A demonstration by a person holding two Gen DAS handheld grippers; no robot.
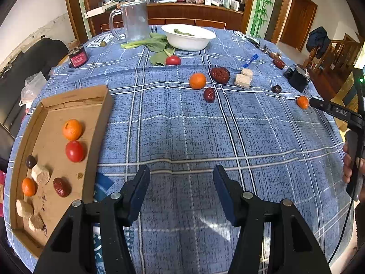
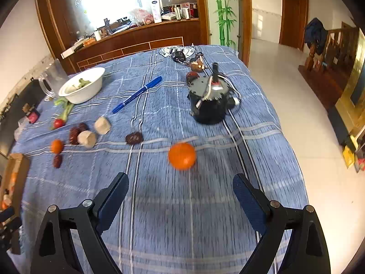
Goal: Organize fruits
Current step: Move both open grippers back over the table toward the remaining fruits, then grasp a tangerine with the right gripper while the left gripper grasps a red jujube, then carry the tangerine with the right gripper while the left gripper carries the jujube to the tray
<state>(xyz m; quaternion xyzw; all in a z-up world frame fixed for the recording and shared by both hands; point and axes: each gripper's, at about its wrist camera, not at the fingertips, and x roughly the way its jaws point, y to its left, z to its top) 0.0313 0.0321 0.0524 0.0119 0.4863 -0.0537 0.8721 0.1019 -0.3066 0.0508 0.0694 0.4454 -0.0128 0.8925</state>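
Observation:
A cardboard tray [image 1: 100,114] lies at the table's left and holds an orange [image 1: 72,129], a tomato [image 1: 74,151], a red date [image 1: 61,187] and several other pieces. Loose on the blue cloth are an orange [image 1: 197,81], red dates [image 1: 220,75], a tomato [image 1: 173,60] and beige blocks [image 1: 243,80]. My left gripper [image 1: 181,178] is open and empty over bare cloth. My right gripper [image 2: 180,187] is open, just short of a small orange [image 2: 182,156], which also shows in the left wrist view [image 1: 302,102].
A white bowl [image 1: 189,37] with greens, a clear jug [image 1: 134,20] and a red jar [image 1: 78,57] stand at the back. A blue pen [image 2: 136,94], a black motor [image 2: 209,100] and keys [image 2: 179,56] lie at the right. The table edge drops off right.

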